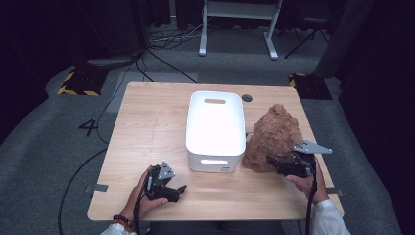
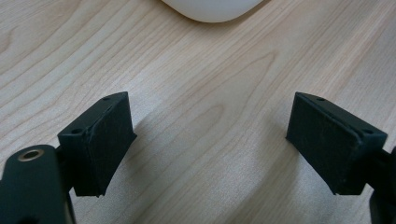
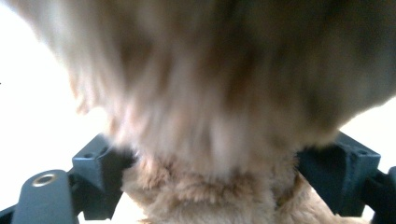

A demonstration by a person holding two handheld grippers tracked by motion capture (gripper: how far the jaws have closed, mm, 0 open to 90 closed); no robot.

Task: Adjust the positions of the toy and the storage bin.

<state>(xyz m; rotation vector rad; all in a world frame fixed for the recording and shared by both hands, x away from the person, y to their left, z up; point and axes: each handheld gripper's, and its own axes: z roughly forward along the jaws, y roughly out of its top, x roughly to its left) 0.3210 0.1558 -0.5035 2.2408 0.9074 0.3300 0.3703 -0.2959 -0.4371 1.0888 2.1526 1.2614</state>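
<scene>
A brown fluffy heap of plush fabric [image 1: 274, 134] lies on the wooden table [image 1: 147, 127], right of a white plastic bin [image 1: 214, 164]. My right gripper [image 1: 274, 164] is at the heap's near edge. In the right gripper view its jaws stand wide apart with the brown fur [image 3: 224, 93] bulging between them. My left gripper [image 1: 177, 192] rests in a hand near the table's front left, open over bare wood [image 2: 210, 135]. The bin's rounded corner [image 2: 210, 9] shows just ahead of it. The bin looks empty from above.
A round cable hole [image 1: 247, 98] sits in the table behind the bin. Beyond the table are grey carpet, loose cables [image 1: 161, 58], a white desk frame [image 1: 240, 24] and yellow-black striped bases [image 1: 78, 83]. Bare wood stretches left of the bin.
</scene>
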